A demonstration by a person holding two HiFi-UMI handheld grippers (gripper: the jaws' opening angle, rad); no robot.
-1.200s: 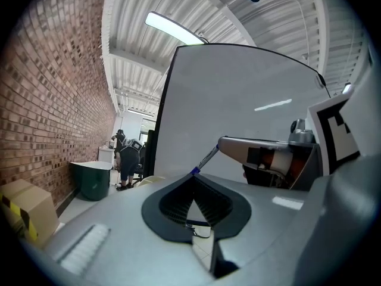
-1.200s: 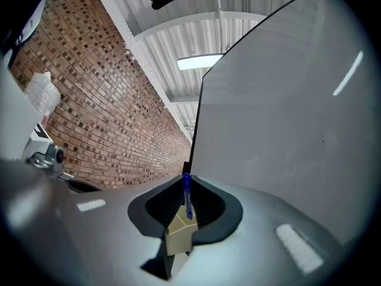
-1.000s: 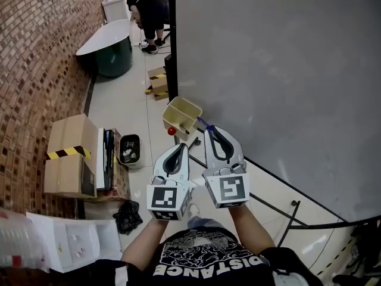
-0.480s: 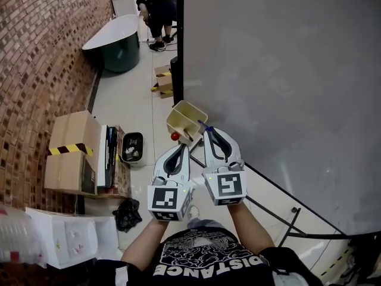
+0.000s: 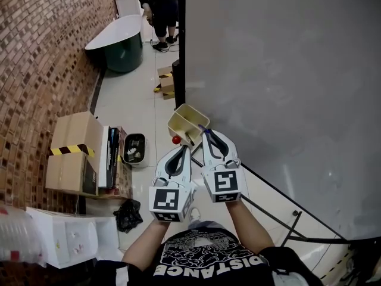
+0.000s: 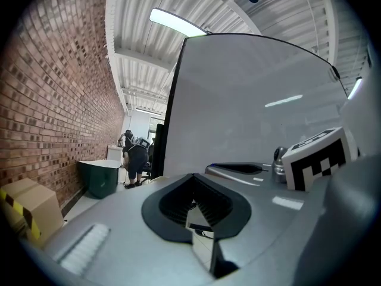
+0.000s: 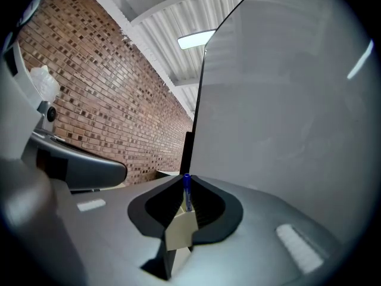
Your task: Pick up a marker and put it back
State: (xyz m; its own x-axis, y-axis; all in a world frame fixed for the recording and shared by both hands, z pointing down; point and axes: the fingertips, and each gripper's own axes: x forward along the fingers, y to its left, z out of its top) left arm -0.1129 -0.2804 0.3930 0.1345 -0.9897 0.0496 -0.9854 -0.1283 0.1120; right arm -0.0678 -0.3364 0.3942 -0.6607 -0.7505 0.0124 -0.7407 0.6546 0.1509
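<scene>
- Head view: the right tool (image 5: 206,134) is clamped on a blue marker (image 5: 202,127). The marker's end is angled toward the pale yellow box (image 5: 180,113) at the whiteboard's (image 5: 274,70) lower corner, which is probably where it goes back. The left tool (image 5: 181,149) is held just beside the right one, out of the way.
- Left gripper view: the left tool's (image 6: 193,183) jaws meet with nothing between them. It seems to have no part in this step.
- Right gripper view: the right tool (image 7: 186,200) pinches the marker (image 7: 187,186) by its barrel. The blue end pokes out past the jaws, ready to be lowered into the box.
</scene>
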